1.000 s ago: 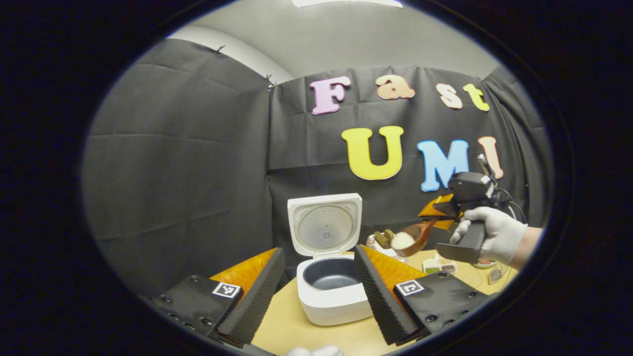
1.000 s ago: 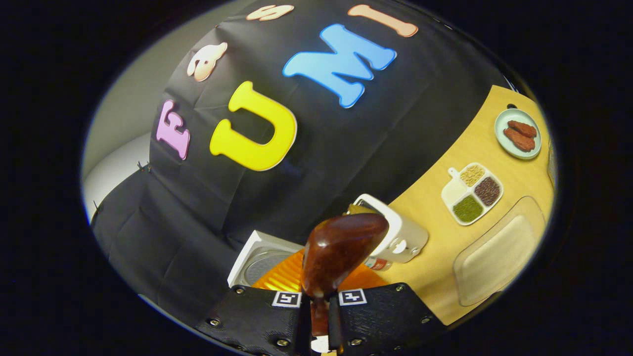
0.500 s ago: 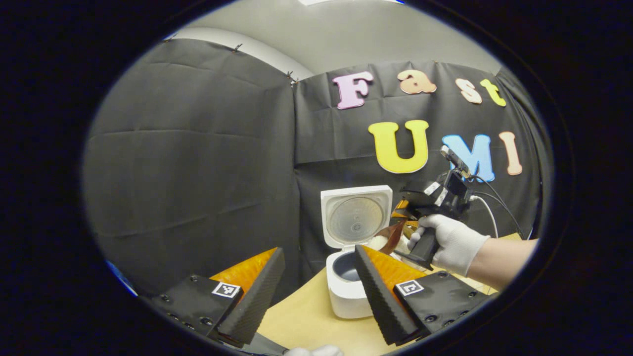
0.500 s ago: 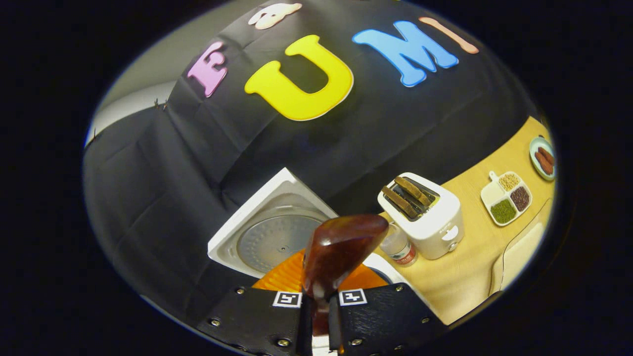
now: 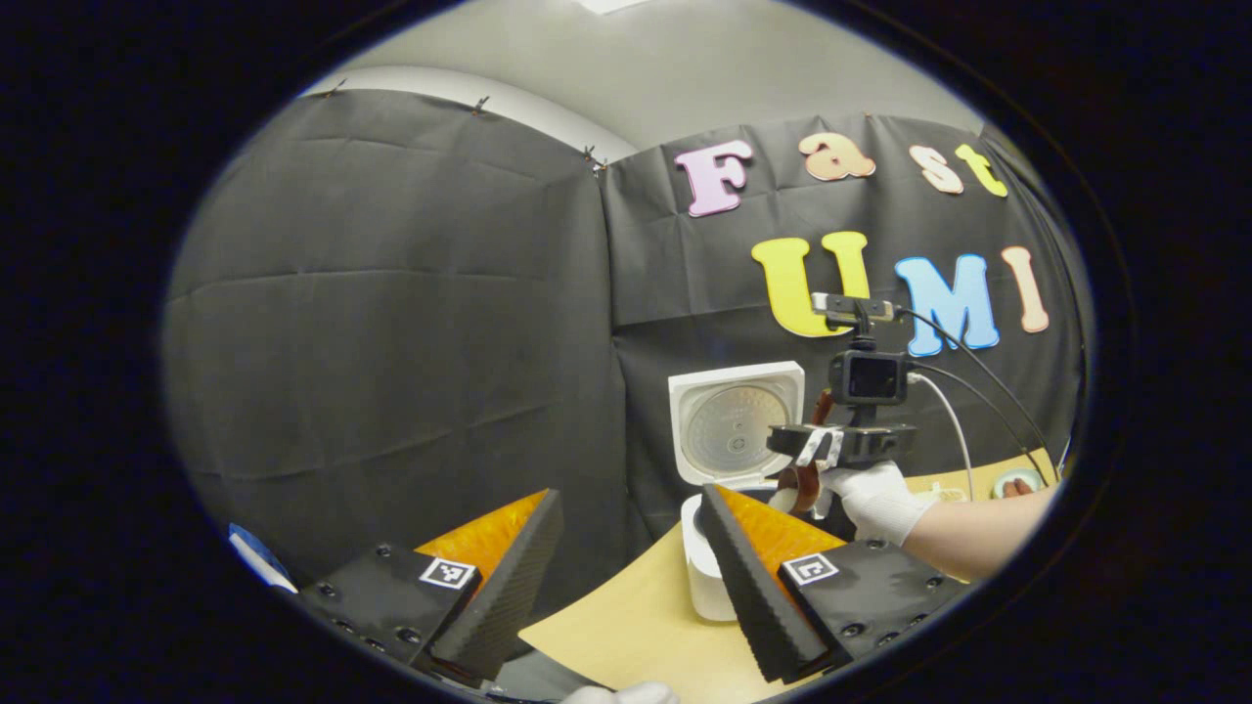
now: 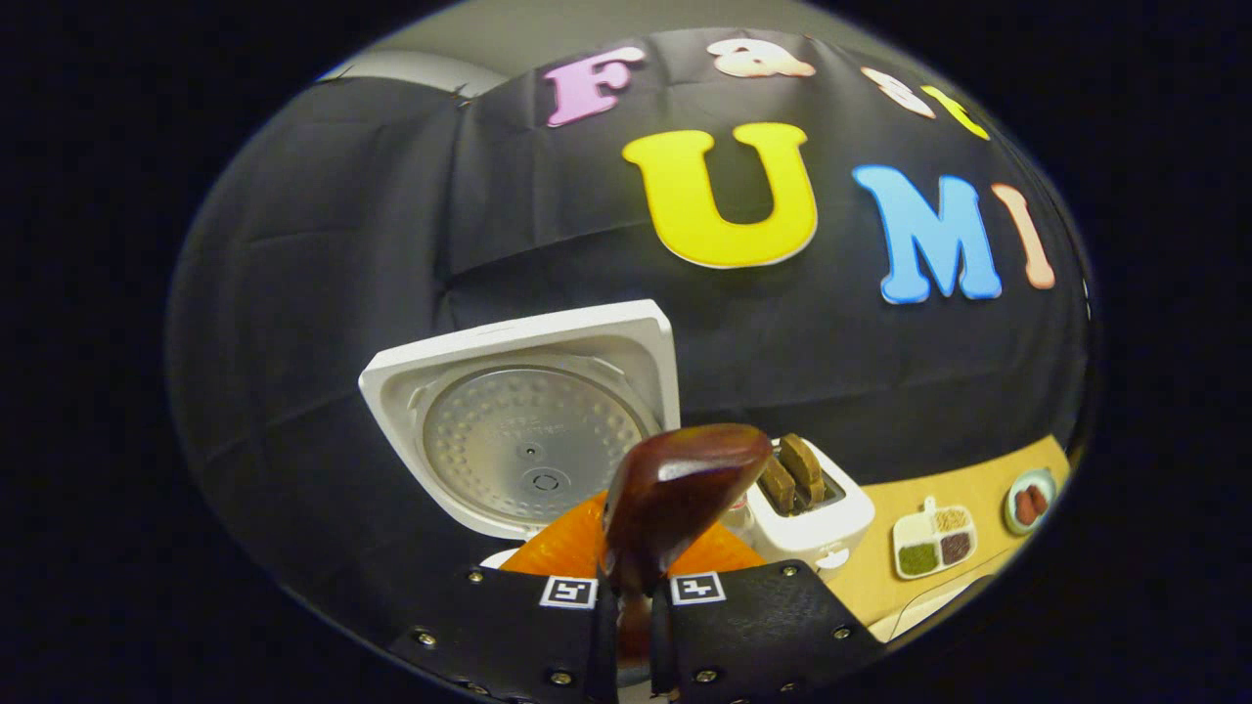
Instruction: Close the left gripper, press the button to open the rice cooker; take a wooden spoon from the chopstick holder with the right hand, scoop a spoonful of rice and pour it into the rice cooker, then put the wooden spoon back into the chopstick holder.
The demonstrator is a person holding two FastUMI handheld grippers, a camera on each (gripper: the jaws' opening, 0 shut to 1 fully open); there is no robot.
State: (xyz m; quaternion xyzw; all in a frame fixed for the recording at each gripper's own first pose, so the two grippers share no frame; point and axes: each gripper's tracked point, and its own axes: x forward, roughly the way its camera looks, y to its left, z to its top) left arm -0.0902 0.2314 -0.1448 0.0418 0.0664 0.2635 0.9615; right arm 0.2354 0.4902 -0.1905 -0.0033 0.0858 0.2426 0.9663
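Right gripper view, claw pinching glossy wooden spoon

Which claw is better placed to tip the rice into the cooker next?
Right. The right claw is shut on the wooden spoon beside the open rice cooker; the left claw is open and empty.

No readable words or numbers are showing on any object. Small square black-and-white coded markers are sitting on the black finger mounts; they are patterns, not text. Print on the white toaster is too small to read.
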